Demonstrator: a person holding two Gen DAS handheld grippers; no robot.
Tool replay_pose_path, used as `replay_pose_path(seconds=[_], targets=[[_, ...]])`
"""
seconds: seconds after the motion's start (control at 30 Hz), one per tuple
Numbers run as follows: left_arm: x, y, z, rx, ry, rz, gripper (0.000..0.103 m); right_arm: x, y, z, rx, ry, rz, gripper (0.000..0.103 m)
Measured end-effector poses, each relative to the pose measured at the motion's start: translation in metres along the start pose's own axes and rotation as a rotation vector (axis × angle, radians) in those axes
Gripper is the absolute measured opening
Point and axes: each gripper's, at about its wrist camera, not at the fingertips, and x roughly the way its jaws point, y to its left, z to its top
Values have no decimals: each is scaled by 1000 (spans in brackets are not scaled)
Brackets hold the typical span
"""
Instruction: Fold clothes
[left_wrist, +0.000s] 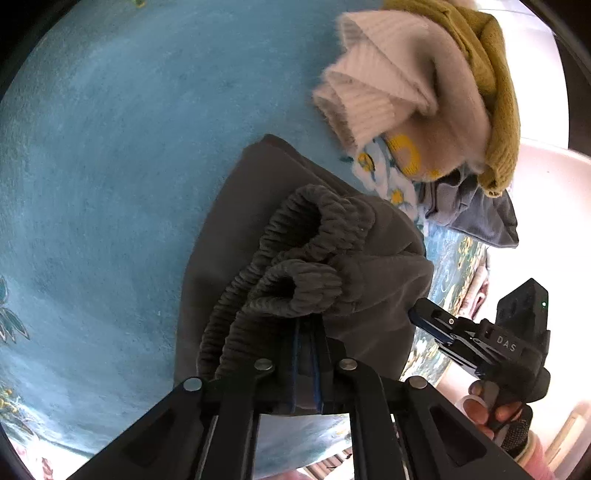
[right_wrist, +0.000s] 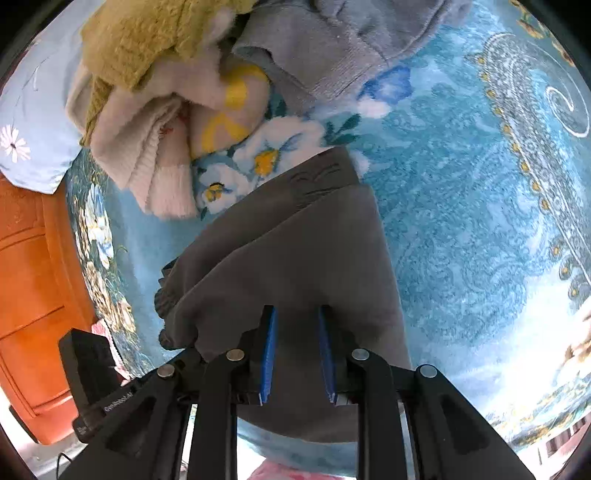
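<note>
Dark grey trousers (left_wrist: 229, 229) with a gathered elastic waistband (left_wrist: 295, 258) lie on a blue flowered blanket (left_wrist: 110, 147), partly lifted at the near end. The left tongs (left_wrist: 306, 332) are pinched together on a bunch of that waistband, so the ribbed band loops up and away just beyond their tips. In the right wrist view the right tongs (right_wrist: 297, 332) hover over the smooth grey cloth of the trousers (right_wrist: 295, 251); their blue pads (right_wrist: 269, 354) stand a little apart, with the cloth running beneath the gap and neither pad pressing on it. In the left wrist view the right tongs (left_wrist: 436, 321) show as a black tool to the right of the left tongs, beside the edge of the trousers, with a hand (left_wrist: 491, 406) on the grip.

Farther out, beyond the far end of the trousers, sits a heap of other clothes: a cream ribbed sweater (left_wrist: 388, 85), a mustard knitted piece (left_wrist: 495, 92) draped over it, and a blue-grey garment (left_wrist: 476, 210) underneath. From the right tongs the same heap lies ahead and to the left. A pale blue pillow (right_wrist: 33, 122) with a white daisy rests at the left edge, and orange wooden furniture (right_wrist: 33, 295) stands below it, beside the blanket.
</note>
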Motion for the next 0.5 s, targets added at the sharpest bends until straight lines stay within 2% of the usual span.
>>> replay_pose_path(seconds=[0.17, 0.27, 0.3, 0.37, 0.4, 0.47, 0.5], targets=[[4, 2, 1, -4, 3, 3, 9, 10, -7, -1, 37, -7, 13, 23], [6, -8, 6, -13, 17, -26, 9, 2, -5, 0, 52, -1, 23, 24], [4, -12, 7, 1, 14, -35, 9, -3, -3, -1, 38, -8, 27, 26], [-11, -15, 6, 44, -7, -42, 10, -14, -1, -3, 4, -27, 25, 38], [-16, -16, 6, 61, -17, -35, 12, -18, -3, -3, -9, -39, 8, 41], [-22, -11, 8, 84, -38, 36, 26, -23, -7, -3, -20, -62, -32, 52], [-20, -7, 9, 81, -42, 55, 46, -22, -13, -2, -7, -61, -44, 52]])
